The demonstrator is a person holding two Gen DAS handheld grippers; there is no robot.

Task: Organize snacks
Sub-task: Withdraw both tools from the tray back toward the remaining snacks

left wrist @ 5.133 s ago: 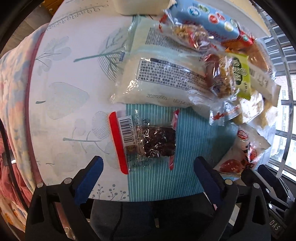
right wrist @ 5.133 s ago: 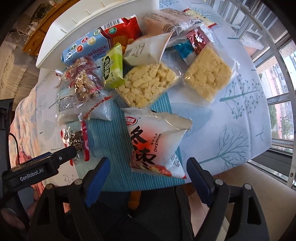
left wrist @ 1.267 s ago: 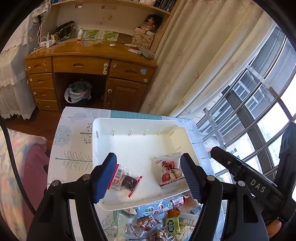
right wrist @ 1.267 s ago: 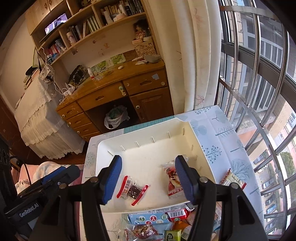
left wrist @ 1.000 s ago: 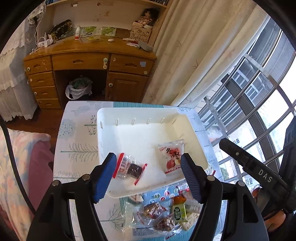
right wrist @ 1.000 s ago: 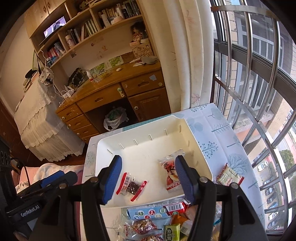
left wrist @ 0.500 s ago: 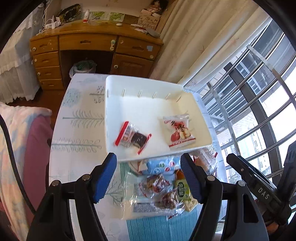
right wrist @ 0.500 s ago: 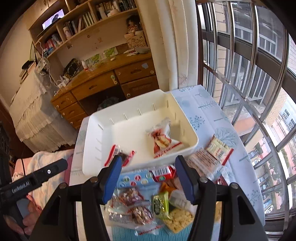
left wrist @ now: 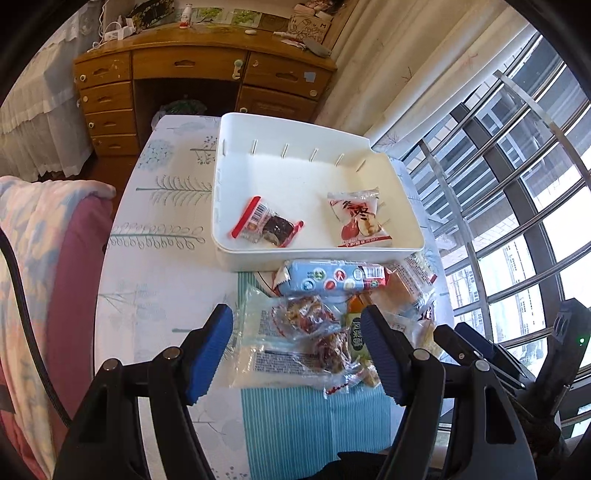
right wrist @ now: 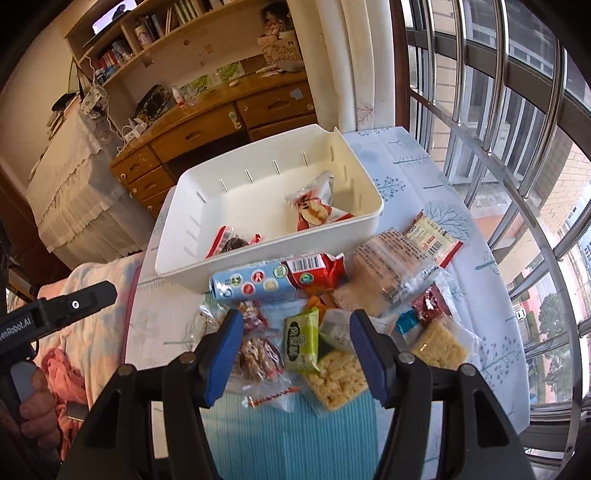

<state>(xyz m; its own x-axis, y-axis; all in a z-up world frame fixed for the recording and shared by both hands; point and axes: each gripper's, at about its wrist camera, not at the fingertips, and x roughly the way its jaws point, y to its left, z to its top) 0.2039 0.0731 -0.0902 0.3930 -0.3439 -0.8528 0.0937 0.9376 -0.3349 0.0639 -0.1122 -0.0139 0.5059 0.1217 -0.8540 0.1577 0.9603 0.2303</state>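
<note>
Wooden desk beyond table – bookshelf, curtain, window bars.

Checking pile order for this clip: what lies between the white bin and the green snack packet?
In the right wrist view, the light-blue biscuit pack lies against the white bin; a small orange wrapper sits just before the green packet.

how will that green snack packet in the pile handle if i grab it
The green packet looks like a small puffed film pouch, so probably light and squashy. Its glossy wrapper may slip. It lies against neighbouring packets, so lifting it will likely nudge them.
</note>
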